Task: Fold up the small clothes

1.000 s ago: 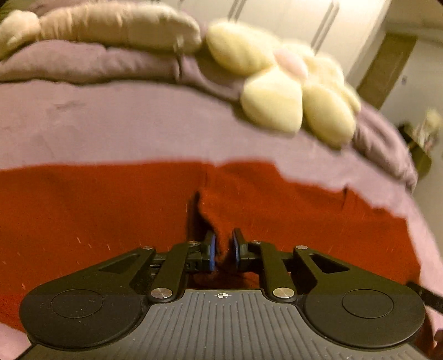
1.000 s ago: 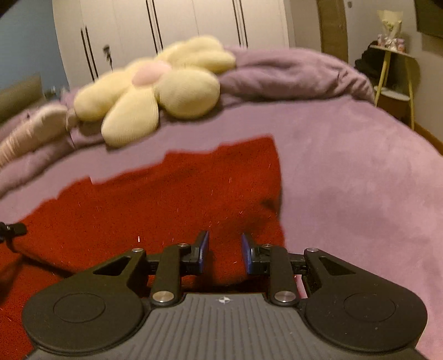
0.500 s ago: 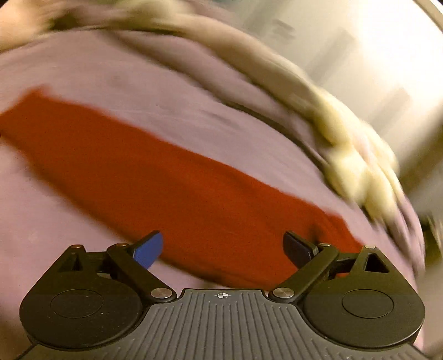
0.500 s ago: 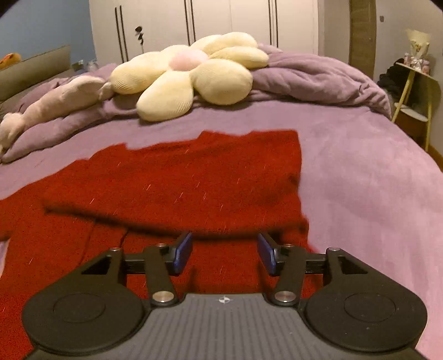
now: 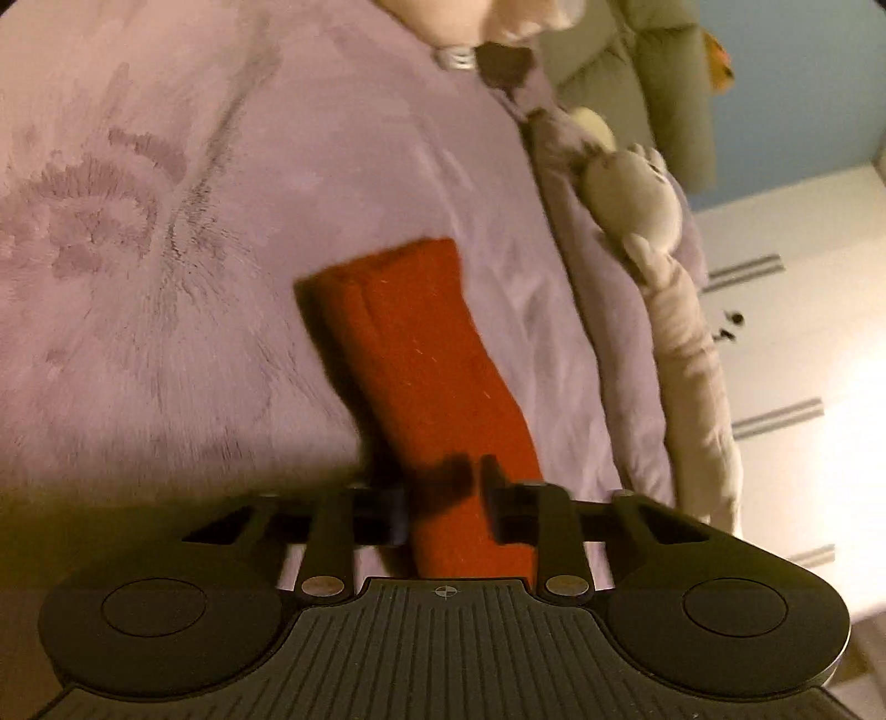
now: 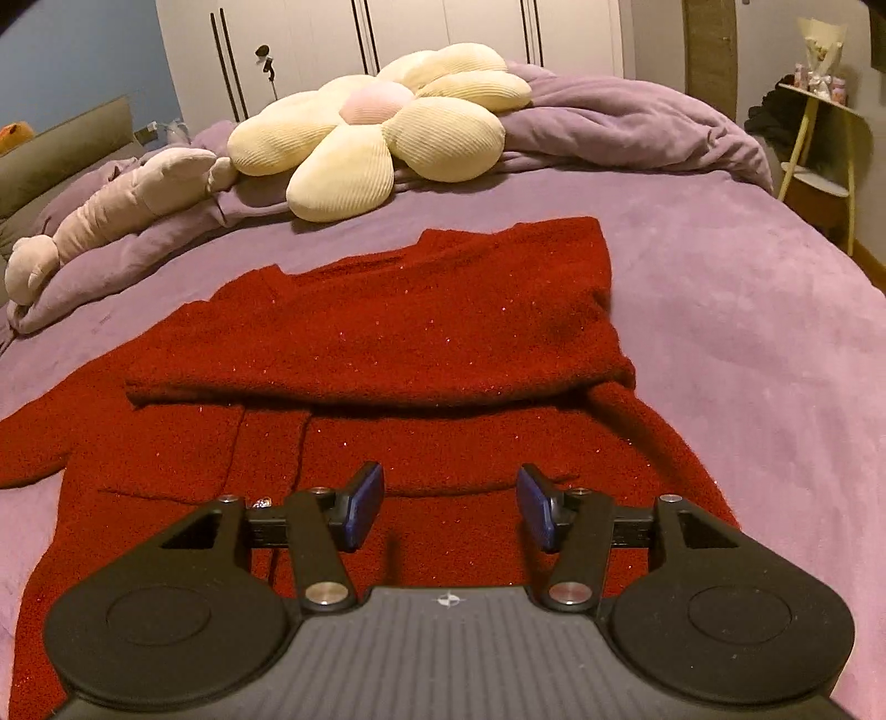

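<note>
A red sweater [image 6: 421,343] lies spread on a bed [image 6: 747,310] covered with a purple blanket. In the right wrist view its far part is folded over toward the near part, making a thick doubled band across the middle, and one sleeve runs out toward the left edge of the bed. A second strip of red fabric trails down the right side of the sweater toward the near edge.

The right tool [image 6: 449,507] hangs above the near part of the sweater with its jaws about halfway apart. Nothing is between its blue pads [image 6: 365,507], and they do not touch the fabric.

In the left wrist view the scene is tilted and somewhat blurred. The sleeve [image 5: 421,354] stretches from the left tool [image 5: 446,509] away across the blanket, its cuff end lying flat on the bed. The left tool's jaws are closed tight on the near end of the sleeve, with red fabric pinched between the two fingers.

At the head of the bed a cream flower-shaped pillow [image 6: 382,127] rests on a bunched purple quilt [image 6: 626,127]. A long pale plush toy [image 6: 111,216] lies along the far left edge of the bed. White wardrobe doors [image 6: 443,33] stand behind.
</note>
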Demonstrator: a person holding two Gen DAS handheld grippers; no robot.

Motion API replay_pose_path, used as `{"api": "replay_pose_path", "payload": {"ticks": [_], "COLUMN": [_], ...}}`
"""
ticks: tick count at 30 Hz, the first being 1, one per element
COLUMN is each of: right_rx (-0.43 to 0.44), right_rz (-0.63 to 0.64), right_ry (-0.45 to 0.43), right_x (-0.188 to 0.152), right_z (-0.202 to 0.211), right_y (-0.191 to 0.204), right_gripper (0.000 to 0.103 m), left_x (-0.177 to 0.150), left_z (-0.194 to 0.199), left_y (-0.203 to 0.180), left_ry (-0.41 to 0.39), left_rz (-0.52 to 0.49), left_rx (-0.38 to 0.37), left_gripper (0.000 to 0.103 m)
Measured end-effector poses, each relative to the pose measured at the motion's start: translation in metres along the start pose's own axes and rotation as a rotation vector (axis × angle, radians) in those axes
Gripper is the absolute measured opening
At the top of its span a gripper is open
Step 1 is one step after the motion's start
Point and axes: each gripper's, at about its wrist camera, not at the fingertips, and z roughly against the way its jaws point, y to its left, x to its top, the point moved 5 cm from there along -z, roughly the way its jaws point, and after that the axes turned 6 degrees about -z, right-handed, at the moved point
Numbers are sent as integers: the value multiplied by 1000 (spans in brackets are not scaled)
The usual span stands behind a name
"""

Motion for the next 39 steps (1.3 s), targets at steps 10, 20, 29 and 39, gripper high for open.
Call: {"api": "replay_pose_path", "payload": {"ticks": [10, 20, 29, 39], "right_rx": [2, 40, 96, 318], "right_rz": [-35, -103, -132, -199], "right_ry": [12, -42, -56, 120], "right_x": [-5, 1, 22, 60], "right_z": [-3, 13, 2, -95], "right_y": [-2, -26, -46, 29], "right_gripper": [53, 53, 53, 53], "left_x": [-28, -315, -381, -320], "left_z": [36, 76, 33, 9], "left_y": [-116, -323, -232, -191], "left_ry": [-55, 255, 473, 388], "left_rz": [-494, -1109, -1103, -1000], "left_rx": [-123, -642, -380, -163], "left_gripper": [11, 62, 57, 59]}}
